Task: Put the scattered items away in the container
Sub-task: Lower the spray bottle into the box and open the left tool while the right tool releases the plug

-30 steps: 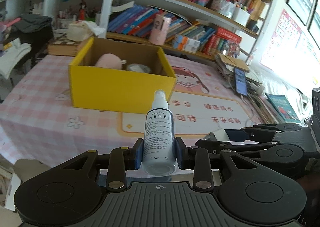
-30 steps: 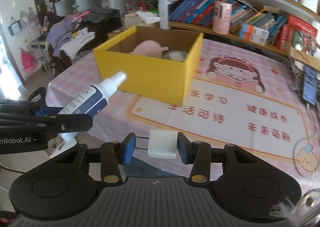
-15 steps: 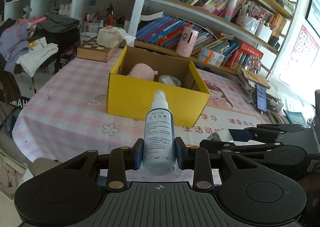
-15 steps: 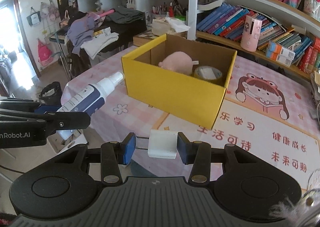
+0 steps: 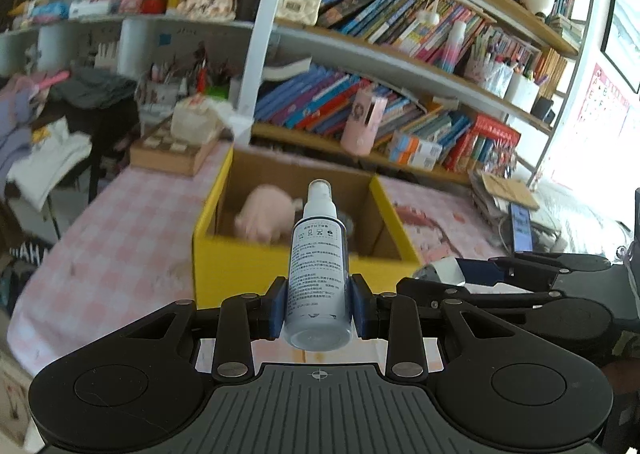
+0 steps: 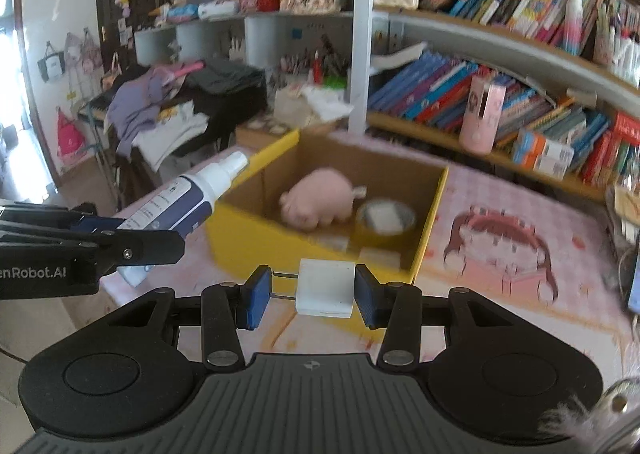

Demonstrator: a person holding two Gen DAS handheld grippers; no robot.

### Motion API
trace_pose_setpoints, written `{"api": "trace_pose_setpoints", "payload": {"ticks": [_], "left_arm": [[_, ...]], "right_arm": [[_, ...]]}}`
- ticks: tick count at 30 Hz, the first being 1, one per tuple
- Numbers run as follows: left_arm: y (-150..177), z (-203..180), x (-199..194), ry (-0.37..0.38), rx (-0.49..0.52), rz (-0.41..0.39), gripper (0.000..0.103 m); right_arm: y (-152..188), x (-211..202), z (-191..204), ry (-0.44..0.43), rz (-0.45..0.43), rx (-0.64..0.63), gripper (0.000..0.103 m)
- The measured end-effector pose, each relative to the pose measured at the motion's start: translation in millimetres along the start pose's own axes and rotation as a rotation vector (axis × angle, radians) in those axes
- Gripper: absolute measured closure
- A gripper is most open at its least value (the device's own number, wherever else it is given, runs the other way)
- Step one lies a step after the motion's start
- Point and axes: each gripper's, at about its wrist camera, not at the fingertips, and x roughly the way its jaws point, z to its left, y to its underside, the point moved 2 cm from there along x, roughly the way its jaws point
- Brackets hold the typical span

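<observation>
Yellow cardboard box [image 6: 320, 250] just ahead; left gripper [image 5: 319, 308] clamped on spray bottle [image 5: 319, 274], right gripper [image 6: 308, 292] gripping white charger [image 6: 325, 288], probably for dropping inside.

A yellow box [image 6: 320, 254] holds a pink plush [image 6: 316, 202] on a pink-and-white checked tablecloth [image 5: 120, 238].

A white-and-navy plastic spray bottle [image 5: 319, 266] and a white plug block [image 6: 325, 287] are held up near an open yellow cardboard box [image 6: 430, 214].
</observation>
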Motion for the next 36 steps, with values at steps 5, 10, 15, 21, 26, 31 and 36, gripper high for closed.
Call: {"api": "trace_pose_setpoints", "payload": {"ticks": [5,10,15,21,26,31,36], "left_arm": [[-30.6,-0.4,31.1,-0.009,0.032,-0.011,0.072],[-51.4,5.5,66.1,-0.030,0.042,0.006,0.072],[-60.2,10.5,96.5,-0.054,0.043,0.039,0.072],[-62.8,13.1,131.4,-0.063,0.065,0.118,0.072],[-61.5,15.9,157.0,-0.066,0.105,0.199,0.072],[-60.4,19.9,183.7,-0.041,0.123,0.273,0.072],[-61.3,17.8,206.4,-0.030,0.152,0.333,0.072]], "right_arm": [[-27.0,26.3,-20.7,0.008,-0.029,0.008,0.061],[-44.8,52.3,-40.4,0.010,-0.033,0.002,0.061],[-52.1,77.3,-55.4,0.004,-0.011,0.004,0.061],[-54.4,108.5,-66.2,-0.023,0.030,-0.004,0.061],[-53.5,139.3,-72.0,-0.053,0.104,-0.041,0.061],[-53.0,165.3,-78.4,-0.056,0.163,-0.064,0.061],[-50.6,184.1,-78.0,-0.067,0.200,-0.139,0.061]]}}
